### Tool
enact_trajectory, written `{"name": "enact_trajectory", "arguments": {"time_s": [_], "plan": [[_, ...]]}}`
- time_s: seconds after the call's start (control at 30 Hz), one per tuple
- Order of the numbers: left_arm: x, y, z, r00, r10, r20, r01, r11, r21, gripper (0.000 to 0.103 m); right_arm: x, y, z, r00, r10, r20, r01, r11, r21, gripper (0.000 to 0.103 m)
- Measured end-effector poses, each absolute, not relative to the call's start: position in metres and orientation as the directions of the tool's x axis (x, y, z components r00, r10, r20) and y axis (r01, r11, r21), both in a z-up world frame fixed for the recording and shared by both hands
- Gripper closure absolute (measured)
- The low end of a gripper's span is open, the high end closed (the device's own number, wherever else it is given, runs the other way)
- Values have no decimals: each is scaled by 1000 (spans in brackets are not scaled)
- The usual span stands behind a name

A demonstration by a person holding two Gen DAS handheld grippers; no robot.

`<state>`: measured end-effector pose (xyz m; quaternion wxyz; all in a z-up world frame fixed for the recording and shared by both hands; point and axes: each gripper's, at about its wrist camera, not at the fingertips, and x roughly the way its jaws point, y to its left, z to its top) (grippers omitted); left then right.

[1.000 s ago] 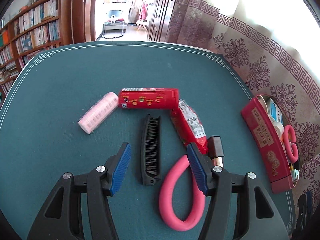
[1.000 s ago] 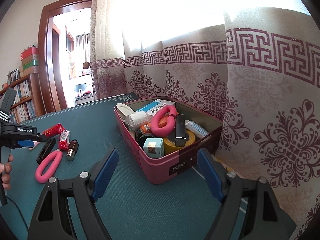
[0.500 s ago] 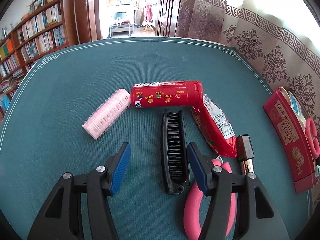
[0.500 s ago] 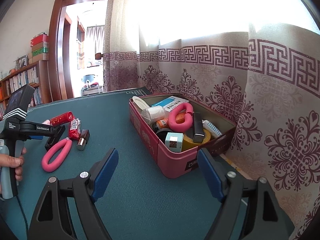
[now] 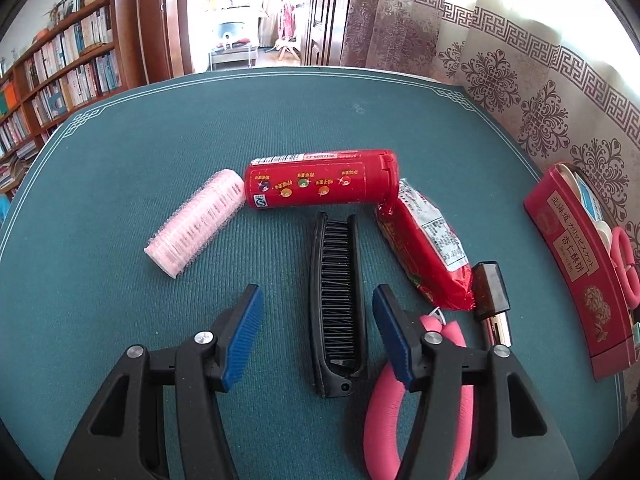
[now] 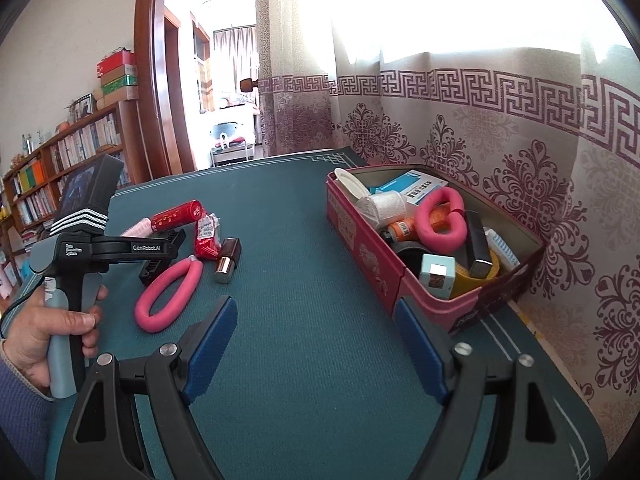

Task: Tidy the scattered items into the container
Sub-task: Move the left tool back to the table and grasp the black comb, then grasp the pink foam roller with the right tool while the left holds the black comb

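Jaws spread wide, the left gripper point(image 5: 318, 312) straddles a black folding comb point(image 5: 338, 300) lying on the green table mat point(image 5: 160, 160). Equally wide and empty, the right gripper point(image 6: 316, 344) hovers near the red tin box point(image 6: 360, 248).

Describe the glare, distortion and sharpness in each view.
Right wrist view: the window above the curtain is blown out white; the red tin stays readable. Left wrist view: even light, crisp black comb, fisheye bending the table edge. Both have dark vignetted corners.
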<state>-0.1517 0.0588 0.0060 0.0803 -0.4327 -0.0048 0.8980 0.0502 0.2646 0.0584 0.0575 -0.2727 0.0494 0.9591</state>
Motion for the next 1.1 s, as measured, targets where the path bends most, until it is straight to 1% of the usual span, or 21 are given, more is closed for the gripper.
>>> {"name": "enact_trajectory", "arguments": {"time_s": [0.03,0.1,0.23,0.47,0.63,0.8,0.97,1.03,1.1], "plan": [[-151,55,7,-607,158,-779,-139,-986,-92,74,46,262,59,-841,47,-539,-110,-990,85,19],[-149,45,9,-603,185,-776,-128,-983,-135,74,38,257,60,-830,-26,-557,-60,-989,136,19],[-140,29,15,-620,176,-764,-100,-984,-146,74,16,240,56,-786,-141,-602,17,-978,207,19],[-130,15,39,-690,132,-711,-60,-990,-126,74,-20,198,48,-716,-224,-661,100,-970,221,19],[-136,3,38,-686,114,-719,-15,-990,-143,74,-43,172,38,-678,-221,-701,126,-974,186,19],[-142,-13,32,-671,105,-734,33,-985,-171,74,-66,160,23,-642,-180,-745,108,-983,145,19],[-143,-14,29,-662,110,-741,38,-983,-180,74,-80,156,10,-612,-143,-778,81,-990,118,19],[-143,-13,29,-661,113,-742,33,-983,-179,74,-80,151,9,-619,-117,-777,90,-993,77,19],[-142,-11,29,-659,117,-743,26,-984,-178,74,-79,148,6,-624,-82,-778,89,-995,33,25]]}}
